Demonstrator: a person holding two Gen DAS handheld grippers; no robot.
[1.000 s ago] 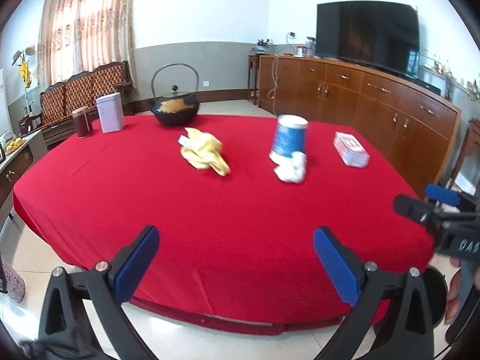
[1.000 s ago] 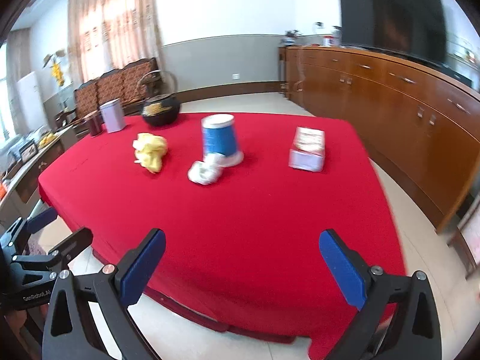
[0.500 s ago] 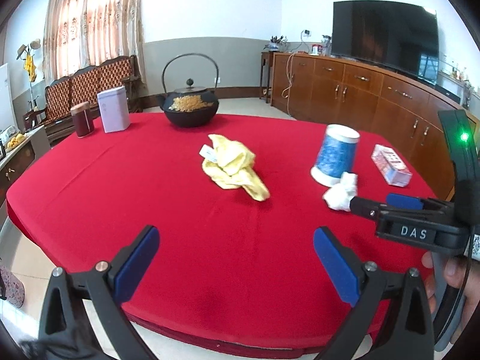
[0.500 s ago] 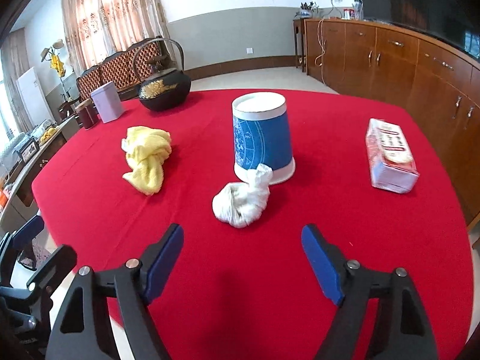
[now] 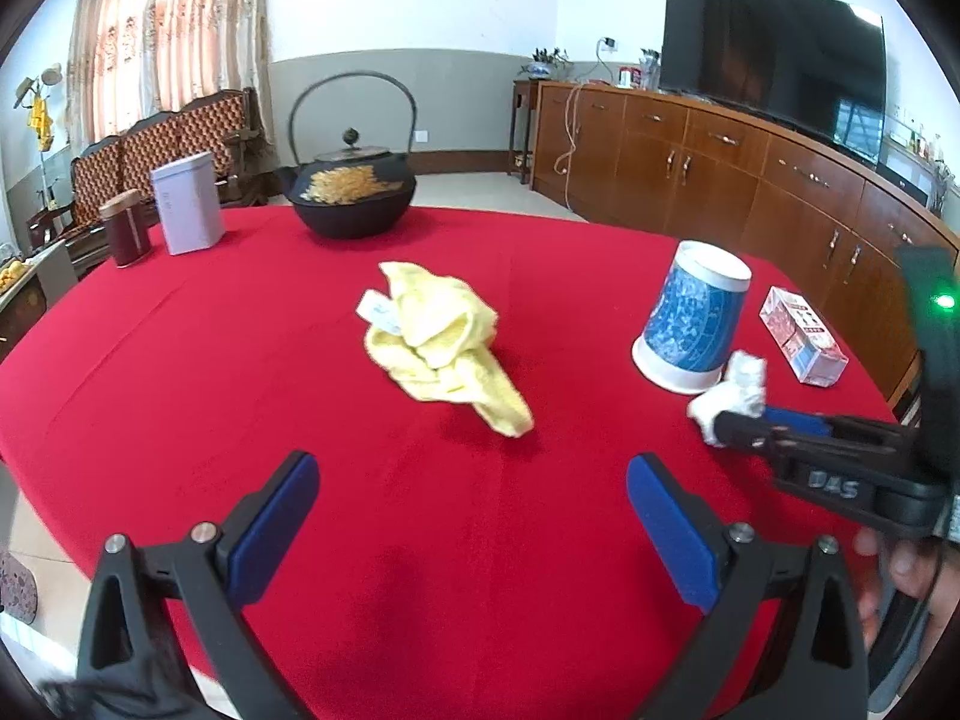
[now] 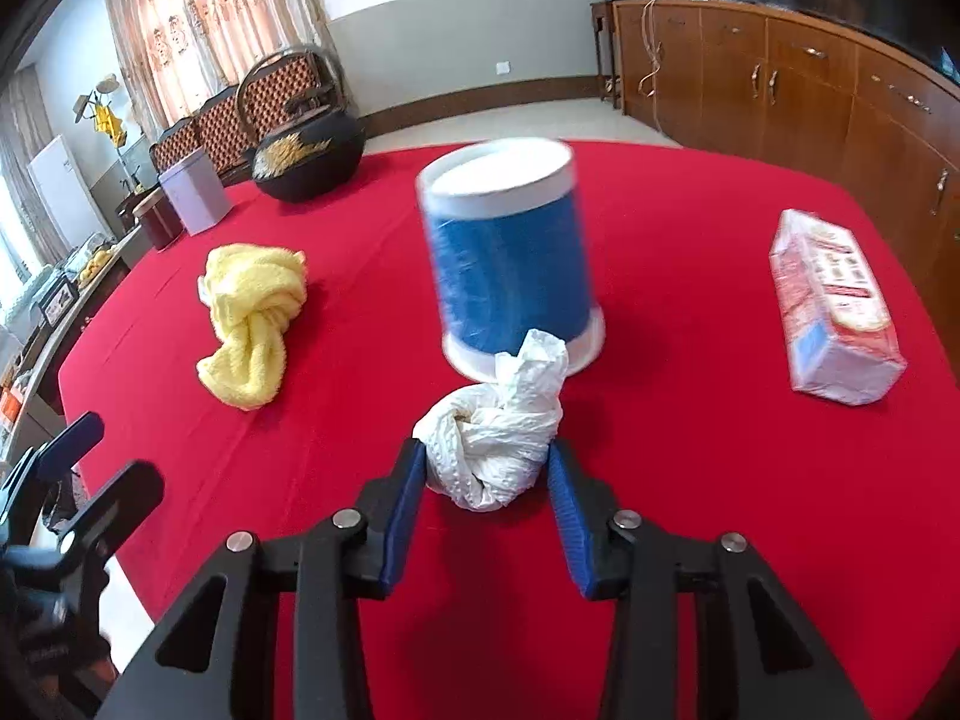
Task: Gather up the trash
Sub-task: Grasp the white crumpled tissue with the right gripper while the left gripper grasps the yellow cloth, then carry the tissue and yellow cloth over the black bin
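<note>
Right tongs (image 6: 487, 480) closing around white crumpled wad (image 6: 495, 441) at frame centre, just before blue bin (image 6: 510, 264), for pickup. Left tongs (image 5: 471, 525) wide open, empty, aimed at yellow cloth (image 5: 441, 345) on red tabletop (image 5: 180, 372).

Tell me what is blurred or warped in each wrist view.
Right wrist view: the blue bin is motion-smeared, while the white plastic wad between the closing right gripper is sharp. Left wrist view: mostly sharp, the yellow cloth crisp; the fisheye bows the red table edge and the cabinets, and black corners vignette both.
</note>
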